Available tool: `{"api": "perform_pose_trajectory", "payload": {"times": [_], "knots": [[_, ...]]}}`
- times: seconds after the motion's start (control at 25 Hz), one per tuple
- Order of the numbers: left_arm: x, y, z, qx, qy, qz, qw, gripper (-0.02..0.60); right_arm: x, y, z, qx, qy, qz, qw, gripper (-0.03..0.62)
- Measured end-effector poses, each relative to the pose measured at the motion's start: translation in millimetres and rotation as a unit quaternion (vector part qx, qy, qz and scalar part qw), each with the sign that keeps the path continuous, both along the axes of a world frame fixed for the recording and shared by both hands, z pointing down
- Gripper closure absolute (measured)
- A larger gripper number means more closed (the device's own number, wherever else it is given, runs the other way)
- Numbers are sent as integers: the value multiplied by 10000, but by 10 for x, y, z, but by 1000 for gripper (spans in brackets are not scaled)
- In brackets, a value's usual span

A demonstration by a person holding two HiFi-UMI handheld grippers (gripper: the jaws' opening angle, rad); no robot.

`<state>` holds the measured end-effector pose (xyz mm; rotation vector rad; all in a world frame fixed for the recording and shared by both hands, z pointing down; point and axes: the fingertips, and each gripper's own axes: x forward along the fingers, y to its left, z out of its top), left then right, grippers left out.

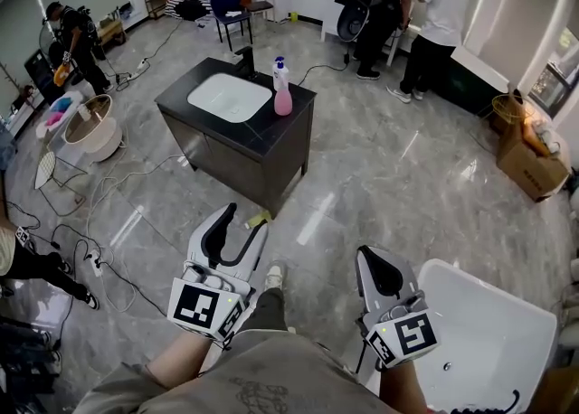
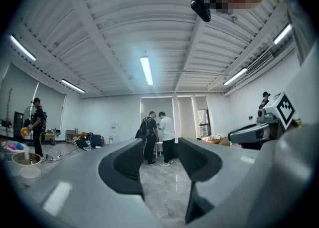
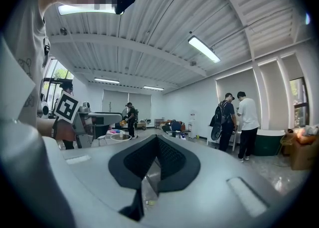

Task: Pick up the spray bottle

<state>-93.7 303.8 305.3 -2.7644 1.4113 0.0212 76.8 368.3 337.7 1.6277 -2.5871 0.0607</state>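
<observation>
The pink spray bottle point(image 1: 282, 89) with a white top stands upright on the right back part of a black vanity cabinet point(image 1: 206, 145), beside its white basin point(image 1: 228, 97). Both grippers are held low and near me, well short of the cabinet and pointing toward it. My left gripper point(image 1: 242, 220) point(image 2: 159, 155) is open; only floor and two distant people show between its jaws. My right gripper point(image 1: 373, 256) point(image 3: 157, 140) is shut with nothing in it. Neither gripper view shows the bottle.
A white tub point(image 1: 493, 331) sits at my right. Cables point(image 1: 109, 258) trail over the floor at left near a round basin point(image 1: 90, 127). Two people point(image 1: 425, 14) stand at the back right, another person point(image 1: 72, 42) at back left. A cardboard box point(image 1: 529, 164) is far right.
</observation>
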Motion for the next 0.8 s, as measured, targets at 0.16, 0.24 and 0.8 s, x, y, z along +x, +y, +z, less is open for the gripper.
{"api": "perform_pose_trajectory", "payload": {"times": [0.16, 0.24, 0.8], "knots": [[-42, -333, 68, -80, 6, -46, 10000, 370, -20, -355, 26, -38, 30, -37, 10000, 566], [-50, -534, 92, -119, 9, -66, 9999, 368, -22, -562, 33, -64, 53, -46, 10000, 566], [29, -2122, 113, -299, -216, 245, 9990, 355, -41, -2091, -49, -240, 216, 179, 9993, 566]]}}
